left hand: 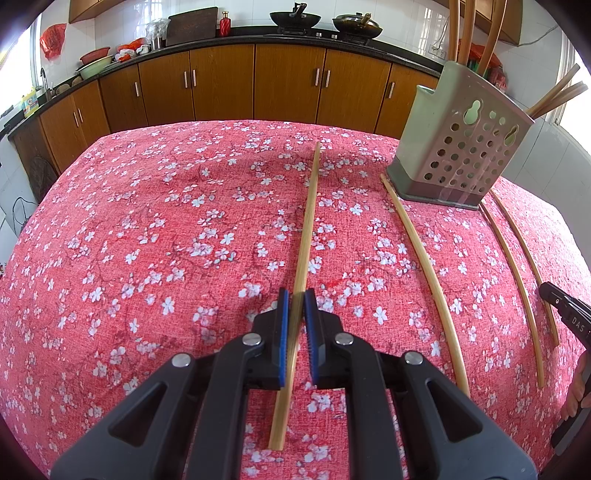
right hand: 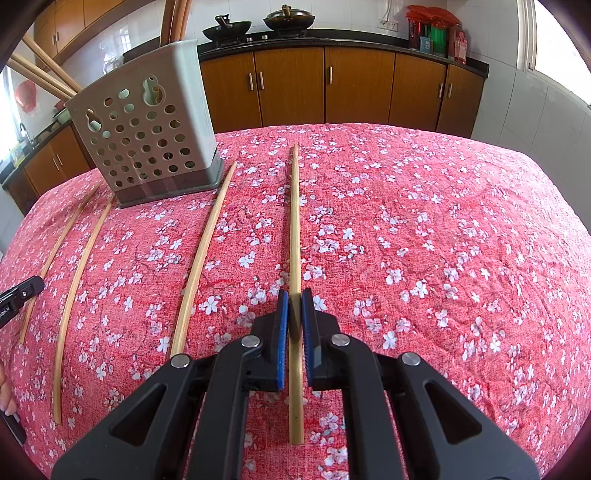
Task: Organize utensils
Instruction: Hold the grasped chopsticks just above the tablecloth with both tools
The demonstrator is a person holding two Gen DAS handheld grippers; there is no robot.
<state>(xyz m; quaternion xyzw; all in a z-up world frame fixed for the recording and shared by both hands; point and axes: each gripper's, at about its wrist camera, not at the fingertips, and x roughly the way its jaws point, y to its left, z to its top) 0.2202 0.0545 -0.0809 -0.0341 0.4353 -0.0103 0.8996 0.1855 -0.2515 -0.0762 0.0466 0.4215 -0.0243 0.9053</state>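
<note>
Utensil holder: grey perforated plastic box, upright near the table's far edge, several chopsticks already standing in it. More bamboo chopsticks lie lengthwise on the cloth in front of it, apart from each other, two ending close by its base. Left gripper has its blue pads narrowed onto one chopstick; right gripper likewise pinches another chopstick. Can't tell if either stick is lifted off the cloth. Table wears a red cloth with white blossoms. Behind: brown cabinets, black counter, two woks on the stove.
</note>
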